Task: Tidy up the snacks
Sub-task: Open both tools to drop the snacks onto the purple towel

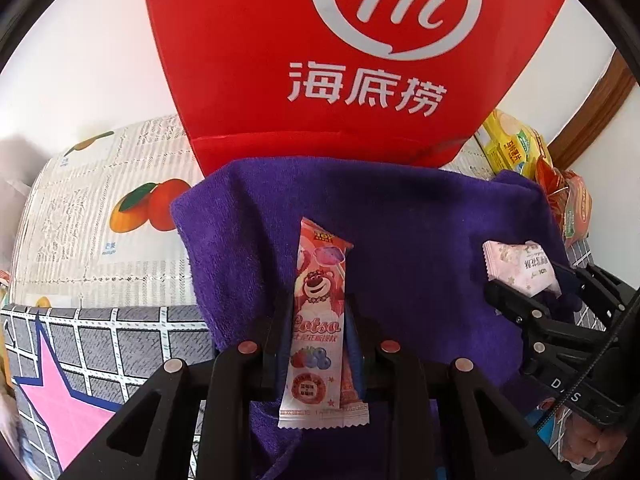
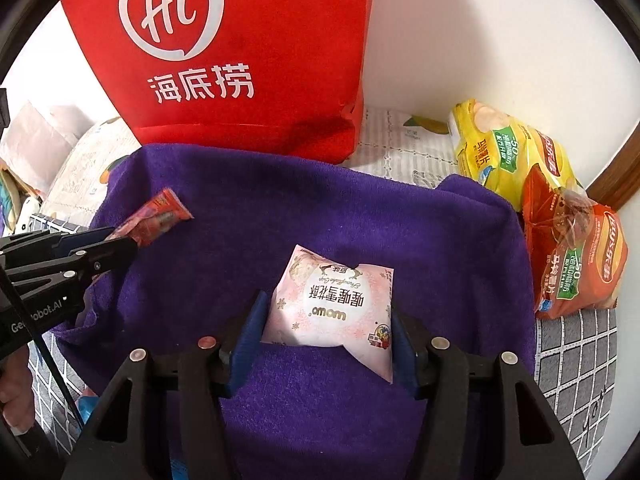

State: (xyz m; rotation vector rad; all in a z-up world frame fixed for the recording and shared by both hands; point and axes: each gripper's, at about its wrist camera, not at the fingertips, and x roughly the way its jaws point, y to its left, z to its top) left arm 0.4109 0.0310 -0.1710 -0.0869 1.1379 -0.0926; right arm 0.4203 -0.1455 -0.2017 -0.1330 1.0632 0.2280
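Left wrist view: the candy stick is seen clamped between the nearly shut left gripper, low centre, over the purple towel.
Right wrist view: the pink pouch lies between the half-spread right gripper; firm pad contact cannot be told.
Risk: the pouch could be dropped if pressed loosely; the stick could be swung out of its end-on hold.
Pose: both grippers are pitched steeply down, side by side before the red bag.

Bright, even daylight, soft shadows, sharp centre, strong fisheye bending and dark vignette at blurred edges.
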